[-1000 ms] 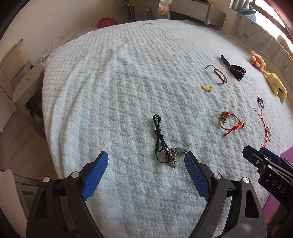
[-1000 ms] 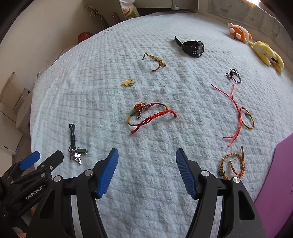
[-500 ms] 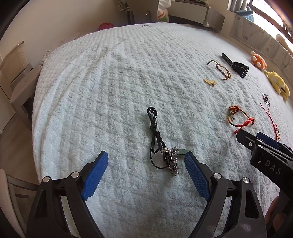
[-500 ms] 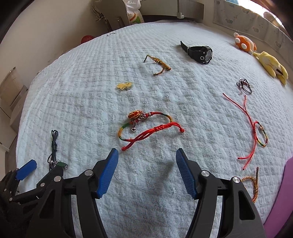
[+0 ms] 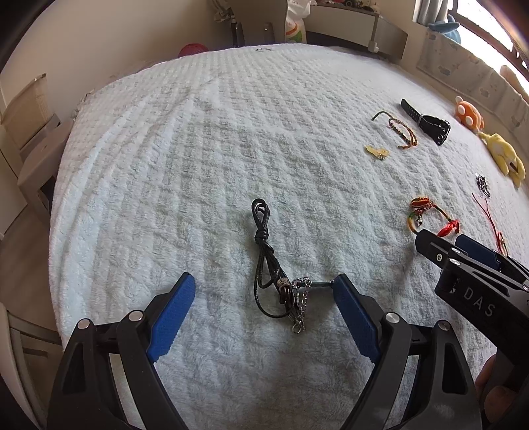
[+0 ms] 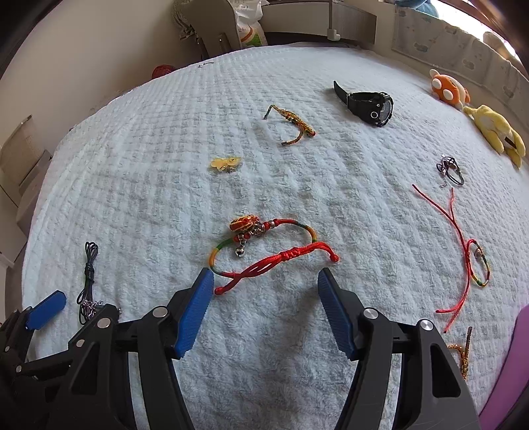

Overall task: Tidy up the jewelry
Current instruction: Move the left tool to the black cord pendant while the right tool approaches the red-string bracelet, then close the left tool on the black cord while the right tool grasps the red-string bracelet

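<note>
Jewelry lies scattered on a white fluffy bedspread. A black cord necklace with a silver chain lies between the open fingers of my left gripper; its pendant end touches the right fingertip. My right gripper is open, just short of a red and multicolour bracelet with a bell. That bracelet also shows in the left wrist view. Further off lie a black watch, a braided bracelet, a yellow charm, a red string bracelet and a small dark chain piece.
Two plush toys, orange and yellow, sit at the bed's far right edge. A purple mat lies at the near right with a gold braided bracelet beside it. Furniture and a bag stand beyond the far edge.
Both grippers have moved forward and down toward the bedspread. The black necklace now sits between the left fingers; the red bracelet is now close in front of the right fingers. Both stayed open.
</note>
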